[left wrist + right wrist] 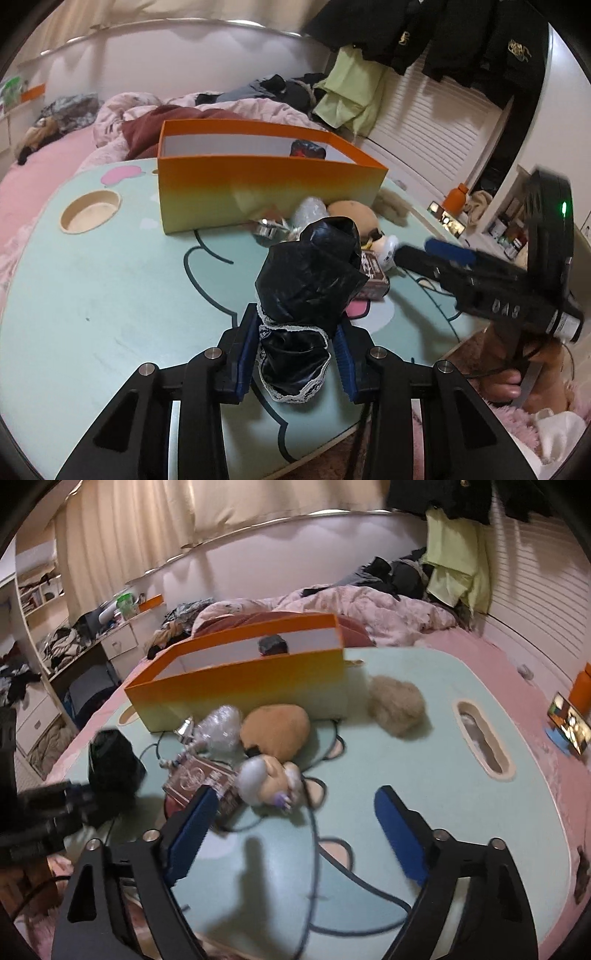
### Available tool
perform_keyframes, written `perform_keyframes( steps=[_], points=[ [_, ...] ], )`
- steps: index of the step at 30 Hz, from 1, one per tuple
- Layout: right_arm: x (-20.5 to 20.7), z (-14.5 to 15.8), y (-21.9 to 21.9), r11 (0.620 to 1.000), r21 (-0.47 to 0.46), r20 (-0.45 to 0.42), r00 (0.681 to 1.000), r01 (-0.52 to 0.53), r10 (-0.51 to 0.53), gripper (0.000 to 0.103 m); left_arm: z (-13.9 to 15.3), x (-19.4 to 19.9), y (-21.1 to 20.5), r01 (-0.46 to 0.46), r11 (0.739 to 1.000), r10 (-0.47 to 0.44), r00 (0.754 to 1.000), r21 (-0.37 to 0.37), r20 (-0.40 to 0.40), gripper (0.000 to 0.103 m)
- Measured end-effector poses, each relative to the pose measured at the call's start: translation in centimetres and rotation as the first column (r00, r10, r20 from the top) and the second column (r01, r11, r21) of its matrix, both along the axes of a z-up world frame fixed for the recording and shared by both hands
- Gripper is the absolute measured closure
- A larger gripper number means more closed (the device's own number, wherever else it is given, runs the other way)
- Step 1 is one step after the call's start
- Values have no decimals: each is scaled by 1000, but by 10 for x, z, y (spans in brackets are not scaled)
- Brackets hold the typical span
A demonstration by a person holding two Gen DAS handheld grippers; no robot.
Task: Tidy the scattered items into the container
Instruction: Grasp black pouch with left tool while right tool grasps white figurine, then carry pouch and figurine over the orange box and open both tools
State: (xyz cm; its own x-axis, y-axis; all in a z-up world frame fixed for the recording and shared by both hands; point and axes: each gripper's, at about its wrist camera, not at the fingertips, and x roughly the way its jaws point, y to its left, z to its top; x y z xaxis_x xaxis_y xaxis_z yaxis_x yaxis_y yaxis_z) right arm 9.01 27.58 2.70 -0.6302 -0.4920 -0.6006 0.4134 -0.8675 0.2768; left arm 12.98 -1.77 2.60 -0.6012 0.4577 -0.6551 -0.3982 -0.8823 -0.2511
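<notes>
We work on a mint table (92,280) whose near edge curves just under our grippers, with broad bare room to the left. The orange container (266,188) stands open-topped at the back, one dark item already inside. The remaining clutter, a brown plush (275,729) and small box (207,781), huddles just before its front wall. Our left gripper (295,354) has its jaws pinching the black lace-trimmed bundle (306,280), ready to lift over that wall. The right gripper (295,834) hangs spread and empty.
</notes>
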Motion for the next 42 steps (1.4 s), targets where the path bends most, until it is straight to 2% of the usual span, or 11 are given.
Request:
perform_keyframes(
  steps=[2,6,9,11,13,16,21,25,31,37,42],
  points=[
    [-5,3,-9,1000,9,-7,1000,-7,7,26,1,3,-3,-14,1000,14,1000,10,-10,67],
    [-17,-1,-17,1000,-9,36,999,-8,8,54,-2,3,-9,-36,999,36,999,10,-19,67],
    [-28,-8,-18,999,-37,75,997,4,-1,57,-3,4,-5,-27,1000,26,999,-10,-30,67],
    [-30,-13,-27,999,45,71,997,-5,1,60,-4,5,-5,-25,1000,25,999,-9,-32,67],
    [-24,-14,-39,991,134,24,1000,-9,5,60,-4,3,-8,-27,1000,27,999,9,-26,67],
    [-18,-16,-43,989,150,9,1000,-12,11,61,-5,2,-11,-27,999,27,999,24,-17,67],
    [-12,-14,-23,998,56,-1,1000,22,-22,61,-5,3,-12,-32,999,33,999,30,-21,67],
    [7,3,-9,998,-16,-113,992,54,-55,61,-3,5,-13,-39,999,40,999,34,-32,67],
    [20,19,-14,999,-39,-216,976,24,-32,61,2,5,-16,-45,998,46,998,33,-36,67],
    [7,36,-30,999,-26,-251,968,-27,20,61,35,-17,-25,-21,993,24,999,118,-28,67],
    [-27,63,-43,1000,-10,-264,964,-17,14,61,72,-55,-21,-2,996,6,999,93,-39,67]
  ],
)
